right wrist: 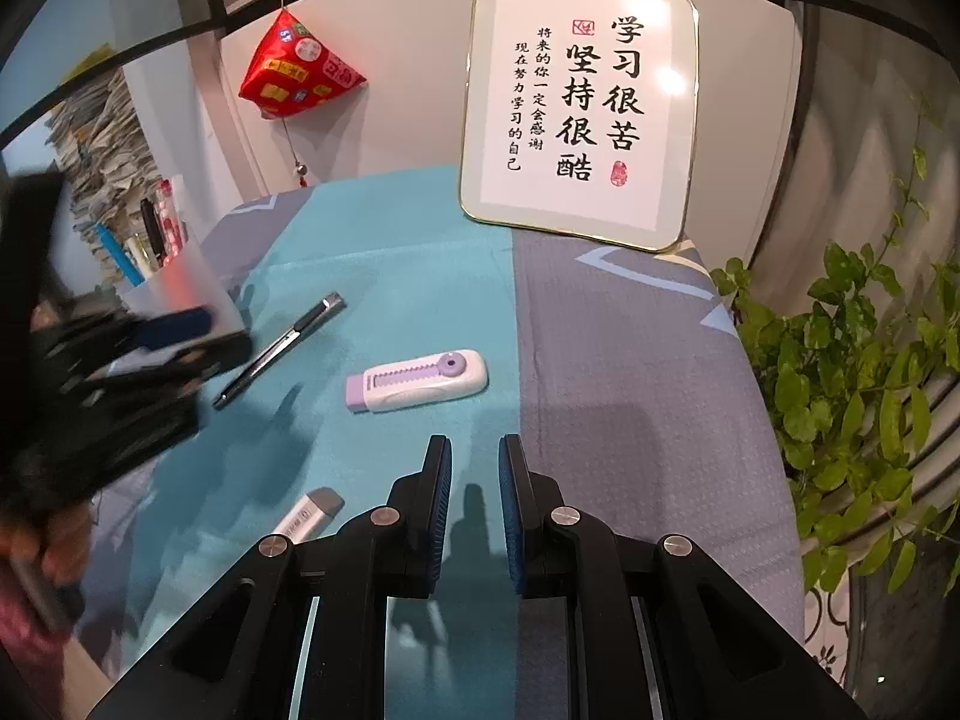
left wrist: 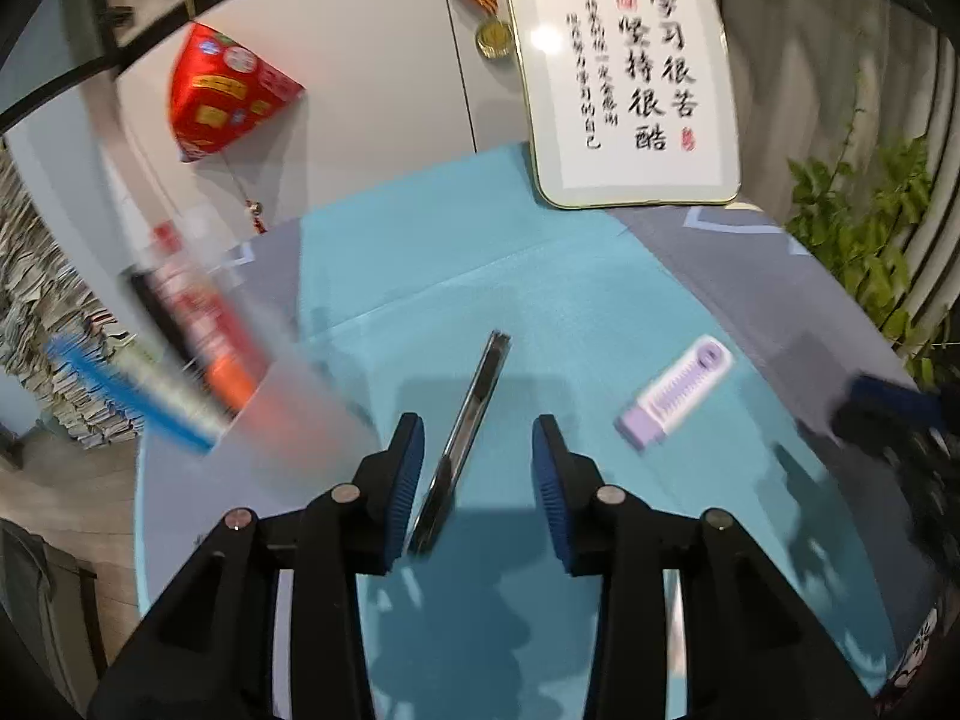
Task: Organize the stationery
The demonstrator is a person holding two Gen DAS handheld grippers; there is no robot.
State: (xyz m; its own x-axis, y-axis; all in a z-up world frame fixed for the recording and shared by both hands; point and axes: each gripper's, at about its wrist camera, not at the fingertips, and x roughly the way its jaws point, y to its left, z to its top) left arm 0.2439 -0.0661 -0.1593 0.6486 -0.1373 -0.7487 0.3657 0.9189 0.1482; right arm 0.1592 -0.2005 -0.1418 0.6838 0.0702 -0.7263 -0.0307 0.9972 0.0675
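Observation:
A black and silver pen (left wrist: 477, 390) lies on the teal cloth, reaching in between the fingers of my left gripper (left wrist: 478, 468). The jaws stand apart and neither pad presses on it; its near end lies close by the left pad. A white and lilac eraser-like case (left wrist: 675, 393) lies to the right of it. The right wrist view shows the same pen (right wrist: 282, 348), the case (right wrist: 420, 381), and a small grey and white stick (right wrist: 306, 519) lower left. My right gripper (right wrist: 478, 510) hovers nearly closed over the cloth with nothing between its pads. My left gripper (right wrist: 150, 348) shows as a blur at the left.
A frosted pen holder (right wrist: 174, 276) with several pens stands at the table's left edge, blurred in the left wrist view (left wrist: 258, 372). A framed calligraphy board (right wrist: 576, 108) leans on the back wall. A leafy plant (right wrist: 852, 372) borders the right edge. A red pouch (right wrist: 297, 69) hangs on the wall.

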